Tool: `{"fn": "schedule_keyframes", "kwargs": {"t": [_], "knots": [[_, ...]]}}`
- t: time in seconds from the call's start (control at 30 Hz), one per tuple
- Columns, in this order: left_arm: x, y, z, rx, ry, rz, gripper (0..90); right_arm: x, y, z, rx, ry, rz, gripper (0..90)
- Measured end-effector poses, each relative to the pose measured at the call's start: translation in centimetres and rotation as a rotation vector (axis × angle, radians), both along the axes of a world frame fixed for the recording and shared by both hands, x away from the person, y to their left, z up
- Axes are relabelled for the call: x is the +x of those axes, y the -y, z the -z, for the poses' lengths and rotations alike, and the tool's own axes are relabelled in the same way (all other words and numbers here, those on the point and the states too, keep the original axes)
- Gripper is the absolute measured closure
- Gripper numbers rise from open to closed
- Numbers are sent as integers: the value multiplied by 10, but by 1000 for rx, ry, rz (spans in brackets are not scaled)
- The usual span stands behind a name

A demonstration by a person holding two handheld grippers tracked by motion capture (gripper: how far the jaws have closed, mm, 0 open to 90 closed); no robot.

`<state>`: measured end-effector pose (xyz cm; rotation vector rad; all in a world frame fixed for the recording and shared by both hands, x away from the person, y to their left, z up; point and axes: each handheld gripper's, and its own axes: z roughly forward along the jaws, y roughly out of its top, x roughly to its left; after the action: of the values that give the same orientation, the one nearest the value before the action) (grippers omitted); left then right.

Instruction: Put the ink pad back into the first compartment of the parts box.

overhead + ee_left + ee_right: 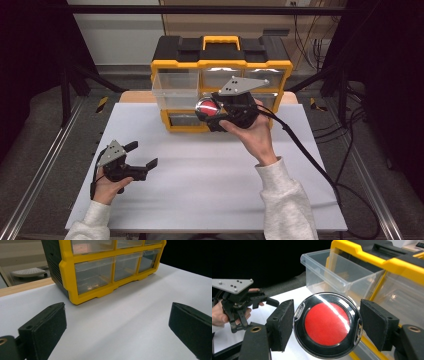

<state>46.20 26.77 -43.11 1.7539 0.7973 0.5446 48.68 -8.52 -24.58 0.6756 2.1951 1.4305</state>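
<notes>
1. White table (200, 190) carrying a yellow-and-black drawer organizer (221, 65) at the far edge, yellow handle on top.
2. Upper-left clear drawer (175, 85) of the organizer pulled out toward the person; looks empty in the right gripper view (337, 272), open top facing up.
3. Other clear drawers pushed in; contents too blurred to tell.
4. Right tongs (212, 111) held up in the right hand (252, 132) in front of the organizer's middle, off the table, grey plate on top.
5. Right tongs clenched on a round black disc with a red centre (207, 106); in the right gripper view the disc (327, 323) sits between the two pads, touching both, red face toward the camera, glare stripe across it.
6. Disc just beside and below the pulled-out drawer, not inside it.
7. Left tongs (142, 155) in the left hand (107, 185) near the table's left front part, well apart from the organizer and the disc.
8. Left tongs released: jaws spread wide, only bare table between them in the left gripper view (117, 335).
9. Left tongs aimed at the organizer's lower-left corner (72, 292).
10. Black cable (310, 160) trailing from the right tongs across the table's right side.
</notes>
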Motion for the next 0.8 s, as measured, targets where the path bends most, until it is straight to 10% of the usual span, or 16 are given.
{"fn": "schedule_keyframes", "kwargs": {"t": [0.8], "knots": [[0, -1, 0, 0, -2, 3, 12, 25, -22, -28, 20, 21, 26, 299]]}}
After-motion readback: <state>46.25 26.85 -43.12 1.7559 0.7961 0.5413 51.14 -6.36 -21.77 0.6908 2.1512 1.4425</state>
